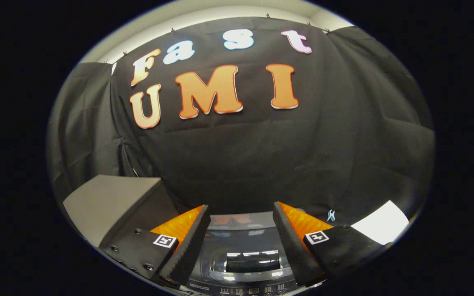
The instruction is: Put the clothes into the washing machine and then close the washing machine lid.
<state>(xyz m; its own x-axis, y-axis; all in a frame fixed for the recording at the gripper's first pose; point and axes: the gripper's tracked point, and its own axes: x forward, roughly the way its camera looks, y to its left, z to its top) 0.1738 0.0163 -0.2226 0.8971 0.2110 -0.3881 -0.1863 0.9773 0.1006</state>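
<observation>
The gripper is held above the washing machine, its two fingers spread wide apart with nothing between them and nothing pressed by either pad; the machine's top is seen through the gap. The tool is pointed mostly at the booth's black cloth wall, so only a narrow strip of the machine is caught, just ahead of and below the fingers. The lid appears to be down: a glossy panel with a dark window is seen lying flat, with ceiling lights reflected on it, and a row of controls is made out along the near side. This reading is hedged, since the strip is small and strongly curved by the lens, and an open drum cannot be fully ruled out. No clothes are seen in the tool's grasp. What lies inside the machine cannot be told; the window is dark and nothing is resolved behind it. A grey box-like block is noted beside the left finger, and a white sheet or panel beyond the right finger; the contents of neither can be judged. Progress is judged from this alone: either the task is at its very start, with the lid yet to be raised and clothes yet to be fetched, or it is at its end, with the load inside and the lid shut. The picture does not settle which.
</observation>
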